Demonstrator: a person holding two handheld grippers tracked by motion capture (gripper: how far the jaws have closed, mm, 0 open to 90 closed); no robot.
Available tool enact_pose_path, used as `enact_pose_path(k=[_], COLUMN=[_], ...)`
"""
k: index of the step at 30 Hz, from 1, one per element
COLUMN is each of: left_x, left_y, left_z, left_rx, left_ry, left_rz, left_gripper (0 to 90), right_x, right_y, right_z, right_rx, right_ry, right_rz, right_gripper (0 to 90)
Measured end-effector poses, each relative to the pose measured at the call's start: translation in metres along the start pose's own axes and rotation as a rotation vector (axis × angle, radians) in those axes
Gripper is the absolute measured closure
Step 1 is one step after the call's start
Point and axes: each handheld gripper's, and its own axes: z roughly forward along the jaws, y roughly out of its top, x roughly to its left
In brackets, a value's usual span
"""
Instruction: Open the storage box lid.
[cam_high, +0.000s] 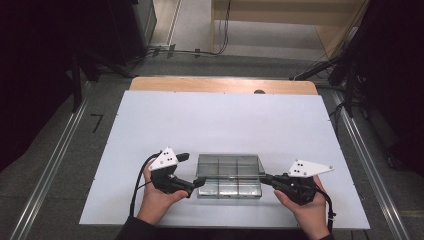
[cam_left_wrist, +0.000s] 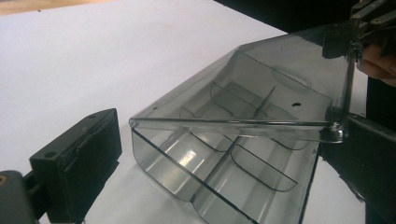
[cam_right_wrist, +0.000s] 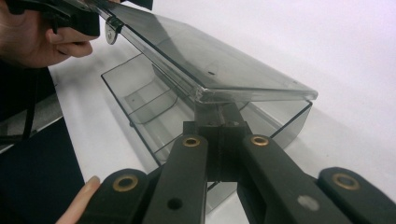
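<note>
A smoky clear plastic box (cam_high: 229, 186) with inner dividers lies near the front of the white table. Its hinged lid (cam_right_wrist: 201, 60) is lifted partly, so the compartments (cam_left_wrist: 219, 154) show beneath it. My right gripper (cam_right_wrist: 217, 112) is shut on the lid's short edge at the box's right end (cam_high: 264, 177). My left gripper (cam_high: 197, 182) stands open at the box's left end. In the left gripper view its jaws straddle that end (cam_left_wrist: 224, 128): the left jaw is a little clear of the wall and the right jaw sits by the lid's corner.
The white tabletop (cam_high: 220, 125) stretches free behind and beside the box, and a wooden strip (cam_high: 222, 85) runs along the far edge. Metal rails (cam_high: 55, 160) and cables (cam_high: 195, 51) lie on the floor around it. The table's front edge is just under my hands.
</note>
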Motion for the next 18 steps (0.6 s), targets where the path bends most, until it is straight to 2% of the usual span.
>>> enact_pose_path(k=[11,14,18], left_x=[0.01,0.014,0.015], left_y=[0.002,0.004,0.008], left_z=[0.016,0.02,0.022], left_rx=[0.001,-0.006,0.004], left_ry=[0.007,-0.006,0.001], left_rz=[-0.006,-0.009,-0.042], left_gripper=[0.0,0.5,6.6], right_x=[-0.006,-0.007,-0.009], right_y=[0.012,0.014,0.014], right_z=[-0.002,-0.002,-0.003], right_rx=[-0.03,-0.033,-0.039], right_ry=[-0.005,-0.007,-0.007], right_rz=[0.0,0.003,0.008], right_gripper=[88.0,88.0,88.0])
